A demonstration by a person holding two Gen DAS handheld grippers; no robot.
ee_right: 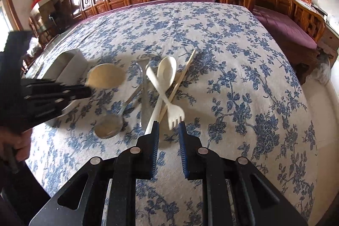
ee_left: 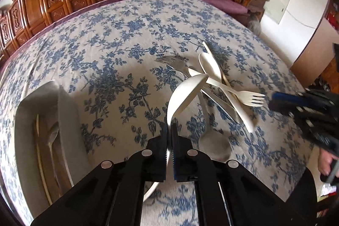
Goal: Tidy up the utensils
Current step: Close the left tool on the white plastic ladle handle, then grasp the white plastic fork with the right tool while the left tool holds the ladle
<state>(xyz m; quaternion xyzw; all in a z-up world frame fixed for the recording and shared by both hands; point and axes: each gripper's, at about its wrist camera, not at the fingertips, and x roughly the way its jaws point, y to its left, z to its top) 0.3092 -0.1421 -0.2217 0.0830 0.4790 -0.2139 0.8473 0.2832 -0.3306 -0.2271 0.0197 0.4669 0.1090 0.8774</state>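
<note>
- Left gripper [ee_left: 169,130] is clamped tight on the handle of a white ladle [ee_left: 186,94], bowl lifted off the cloth and tipped up toward 1 o'clock in the left view.
- The ladle's long axis runs from the jaws up to about 1 o'clock; its shadow lies on the tablecloth [ee_left: 106,46] just right of the gripper.
- The white holder [ee_left: 70,120] sits at 9 o'clock from the left gripper, near, open side up, with a spoon and what look like chopsticks already inside.
- Judgement: the coming move for the left hand is a swing toward 9 o'clock and a drop into that holder; the left hand is clearly the nearer one to it.
- Right gripper [ee_right: 168,130] stands narrowly parted, nothing pinched that I can make out.
- Its tips bracket the tines of the white fork [ee_right: 169,103], which lies straight ahead at 12 o'clock, handle running away toward 11.
- A white spoon [ee_right: 163,86] crosses the fork, bowl at 12, handle end touching or just beside the right gripper's left pad; I can't tell which.
- A single chopstick [ee_right: 182,77] slants toward 1 o'clock; a metal fork [ee_left: 169,63] and a metal spoon [ee_right: 110,124] lie in the pile at 10.
- Judgement: the right hand is nearer the pile, with the fork its likeliest pick.
</note>
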